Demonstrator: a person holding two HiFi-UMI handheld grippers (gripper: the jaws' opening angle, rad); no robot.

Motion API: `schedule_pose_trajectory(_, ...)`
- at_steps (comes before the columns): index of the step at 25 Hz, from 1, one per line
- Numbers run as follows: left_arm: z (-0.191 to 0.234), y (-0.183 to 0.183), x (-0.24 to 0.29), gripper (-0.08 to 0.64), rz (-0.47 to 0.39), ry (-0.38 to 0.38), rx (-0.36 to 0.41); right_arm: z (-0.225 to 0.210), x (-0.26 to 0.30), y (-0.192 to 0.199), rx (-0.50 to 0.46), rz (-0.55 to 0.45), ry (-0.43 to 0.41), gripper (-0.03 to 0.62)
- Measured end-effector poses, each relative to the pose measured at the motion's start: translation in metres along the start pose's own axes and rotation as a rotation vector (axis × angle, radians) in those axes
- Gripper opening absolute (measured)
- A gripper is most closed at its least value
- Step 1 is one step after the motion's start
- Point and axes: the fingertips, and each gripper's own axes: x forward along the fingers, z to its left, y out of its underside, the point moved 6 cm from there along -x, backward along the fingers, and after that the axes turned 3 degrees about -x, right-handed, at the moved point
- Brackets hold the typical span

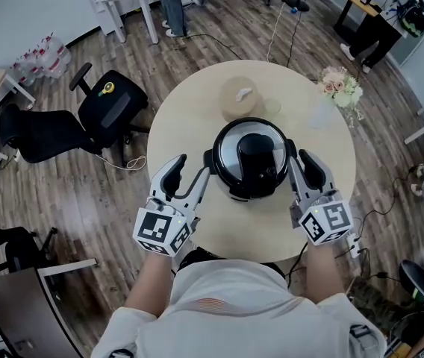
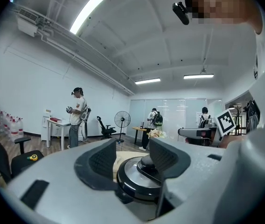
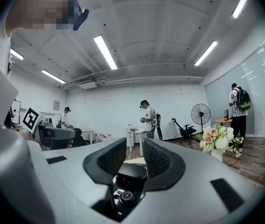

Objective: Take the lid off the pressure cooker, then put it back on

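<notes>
The pressure cooker (image 1: 251,159) stands on the round table (image 1: 189,118), its steel lid (image 1: 231,142) with the black knob seated on top. My left gripper (image 1: 193,171) is at the cooker's left side handle (image 1: 209,159), jaws wide apart. In the left gripper view the lid (image 2: 135,171) shows between the open left gripper (image 2: 132,160), untouched by either pad. My right gripper (image 1: 300,162) is at the right side handle. In the right gripper view the black handle (image 3: 131,171) lies between the jaws of the right gripper (image 3: 135,160), which stand narrowly apart without pressing on it.
Behind the cooker lie a beige bundle (image 1: 242,95) and a clear glass (image 1: 320,114), with a vase of flowers (image 1: 340,88) at the table's far right. A black office chair (image 1: 111,107) stands left of the table. Several people are farther off in the room.
</notes>
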Motion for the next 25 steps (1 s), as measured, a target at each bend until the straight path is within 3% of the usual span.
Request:
schedule_pose_trajectory(4, -0.004, 0.001, 0.000, 0.271, -0.005, 0.013, 0.001, 0.000, -0.001, 0.002, 0.018, 0.002, -0.014, 0.278)
schedule_pose_trajectory(8, -0.001, -0.001, -0.002, 0.303, -0.012, 0.016, -0.001, 0.000, 0.002, 0.002, 0.052, 0.011, -0.028, 0.390)
schedule_pose_trajectory(12, 0.001, 0.000, -0.001, 0.313, 0.005, 0.016, -0.011, 0.000, 0.007, 0.004, 0.049, 0.046, -0.063, 0.410)
schedule_pose_trajectory(16, 0.005, 0.009, -0.001, 0.313, 0.034, 0.015, -0.055, 0.004, 0.019, 0.004, -0.051, 0.148, -0.151, 0.410)
schedule_pose_trajectory(19, 0.007, 0.013, -0.004, 0.313, 0.047, 0.011, -0.061, 0.004, 0.032, -0.001, -0.164, 0.232, -0.227, 0.410)
schedule_pose_trajectory(25, 0.005, 0.014, -0.006, 0.313, 0.045, 0.017, -0.061, 0.006, 0.077, 0.006, -0.490, 0.522, -0.468, 0.408)
